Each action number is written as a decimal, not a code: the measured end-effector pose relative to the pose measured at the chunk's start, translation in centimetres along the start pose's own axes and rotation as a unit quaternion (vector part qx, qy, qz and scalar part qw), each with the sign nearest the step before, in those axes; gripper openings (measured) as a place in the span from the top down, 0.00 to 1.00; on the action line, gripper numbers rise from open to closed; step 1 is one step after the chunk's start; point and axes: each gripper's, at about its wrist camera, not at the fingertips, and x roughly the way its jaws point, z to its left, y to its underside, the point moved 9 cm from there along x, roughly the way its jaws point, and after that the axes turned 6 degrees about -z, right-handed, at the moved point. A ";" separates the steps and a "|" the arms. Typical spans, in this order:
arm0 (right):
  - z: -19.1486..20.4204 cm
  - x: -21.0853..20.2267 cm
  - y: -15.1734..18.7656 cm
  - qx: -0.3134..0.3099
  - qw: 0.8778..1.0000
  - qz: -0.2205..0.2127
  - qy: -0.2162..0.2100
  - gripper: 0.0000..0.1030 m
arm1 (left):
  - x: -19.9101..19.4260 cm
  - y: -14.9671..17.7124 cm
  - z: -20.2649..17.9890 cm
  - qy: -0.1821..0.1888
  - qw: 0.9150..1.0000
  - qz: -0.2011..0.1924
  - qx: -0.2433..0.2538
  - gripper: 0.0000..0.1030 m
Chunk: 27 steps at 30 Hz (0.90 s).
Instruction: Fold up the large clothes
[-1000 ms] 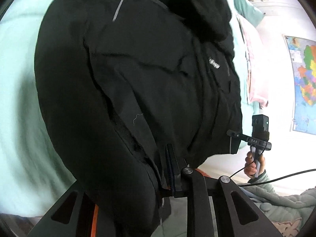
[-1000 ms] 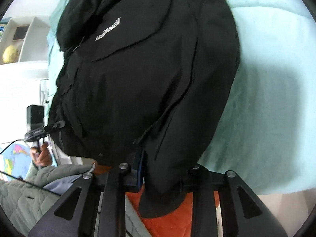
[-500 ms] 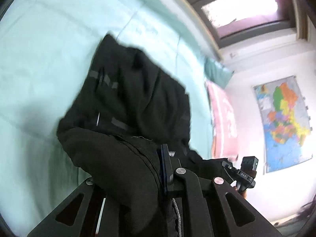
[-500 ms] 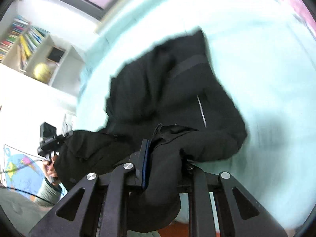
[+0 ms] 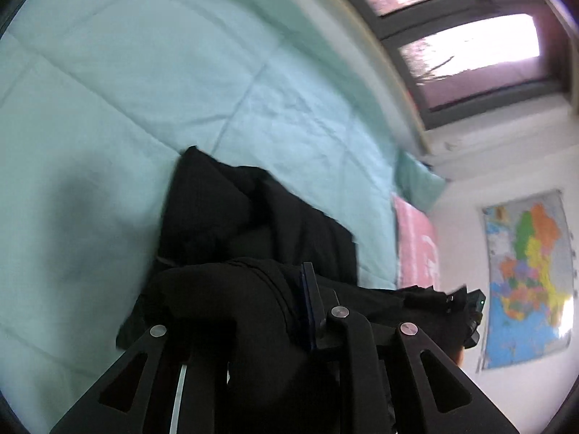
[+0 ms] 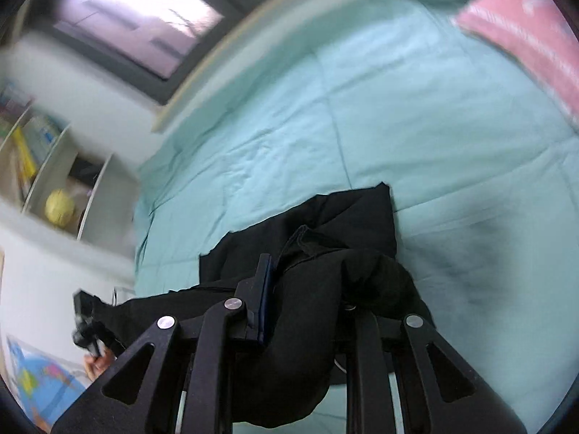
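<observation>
Left wrist view: the left gripper (image 5: 275,311) is clamped on a bunched fold of the black jacket (image 5: 253,224), whose far part lies low in the frame on the teal bedspread (image 5: 144,72). A wall map (image 5: 528,275) hangs at right. Right wrist view: the right gripper (image 6: 307,311) likewise pinches jacket cloth at lower centre; a pink pillow (image 6: 524,29) sits upper right.

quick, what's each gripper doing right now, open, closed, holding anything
Left gripper: closed on the black jacket.
Right gripper: closed on the same black jacket, fabric bunched between its fingers.
</observation>
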 end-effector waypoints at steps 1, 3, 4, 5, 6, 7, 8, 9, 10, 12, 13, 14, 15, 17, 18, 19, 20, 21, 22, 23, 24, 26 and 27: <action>-1.3 2.0 -0.4 0.017 1.000 0.010 0.012 0.76 | 1.5 -0.6 0.9 -0.004 1.000 0.007 -0.011 0.80; -3.4 5.7 -0.6 0.041 0.998 0.030 0.037 0.75 | 4.6 -1.6 2.9 -0.013 0.999 0.026 -0.034 0.79; -4.3 6.8 -0.4 0.047 0.997 0.037 0.044 0.75 | 6.4 -2.0 4.0 -0.019 0.998 0.036 -0.048 0.79; -5.4 8.7 -0.2 0.054 0.996 0.048 0.057 0.75 | 7.6 -2.2 4.8 -0.021 0.997 0.043 -0.060 0.78; -6.3 10.0 0.2 0.059 0.994 0.057 0.065 0.74 | 9.4 -2.2 6.0 -0.021 0.995 0.055 -0.078 0.77; -7.2 11.7 0.4 0.068 0.993 0.068 0.071 0.74 | 11.1 -2.2 7.0 -0.022 0.993 0.065 -0.095 0.77; -8.0 13.6 0.7 0.075 0.991 0.080 0.079 0.74 | 12.9 -2.1 8.2 -0.022 0.990 0.079 -0.115 0.77; -8.7 14.8 0.8 0.078 0.989 0.088 0.084 0.74 | 14.0 -1.8 9.0 -0.022 0.988 0.088 -0.127 0.76; -9.6 16.7 1.4 0.083 0.986 0.104 0.096 0.74 | 15.3 -1.5 9.9 -0.022 0.985 0.095 -0.143 0.76; -10.6 19.0 2.1 0.088 0.982 0.121 0.112 0.74 | 17.0 -1.4 11.1 -0.014 0.980 0.098 -0.170 0.76; -10.9 20.0 2.5 0.083 0.981 0.128 0.121 0.74 | 17.3 -1.5 11.4 -0.010 0.979 0.099 -0.176 0.76; -11.2 20.9 2.7 0.074 0.980 0.132 0.131 0.74 | 17.5 -1.6 11.5 -0.006 0.978 0.104 -0.181 0.75; -11.2 21.4 2.8 0.066 0.979 0.136 0.138 0.74 | 17.3 -1.4 11.4 -0.005 0.977 0.111 -0.180 0.76; -11.1 21.4 2.9 0.061 0.978 0.145 0.139 0.74 | 16.6 -1.4 10.8 -0.003 0.979 0.121 -0.164 0.75; -11.0 21.2 2.9 0.062 0.978 0.148 0.134 0.73 | 15.7 -1.5 10.1 -0.002 0.982 0.126 -0.144 0.75; -10.6 20.4 2.7 0.067 0.979 0.152 0.121 0.71 | 14.8 -1.4 9.3 0.000 0.984 0.131 -0.123 0.73; -10.4 19.8 2.6 0.072 0.979 0.155 0.112 0.70 | 13.9 -1.2 8.5 0.007 0.985 0.135 -0.106 0.70; -10.1 18.6 2.3 0.078 0.979 0.159 0.101 0.69 | 12.4 -1.0 7.4 0.022 0.986 0.144 -0.087 0.60; -9.9 17.8 2.0 0.080 0.979 0.160 0.094 0.67 | 10.9 -0.6 6.6 0.034 0.985 0.154 -0.075 0.48; -9.4 16.2 1.5 0.083 0.980 0.160 0.079 0.65 | 9.2 -0.2 6.1 0.037 0.984 0.165 -0.060 0.45; -8.9 14.5 1.0 0.084 0.982 0.157 0.061 0.59 | 7.9 0.1 5.8 0.032 0.983 0.173 -0.048 0.44; -7.9 11.5 0.2 0.084 0.985 0.145 0.032 0.43 | 5.1 0.5 5.5 0.025 0.983 0.181 -0.030 0.44; -7.7 10.2 -0.3 0.079 0.987 0.136 0.027 0.35 | 3.3 0.6 5.3 0.025 0.984 0.175 -0.018 0.44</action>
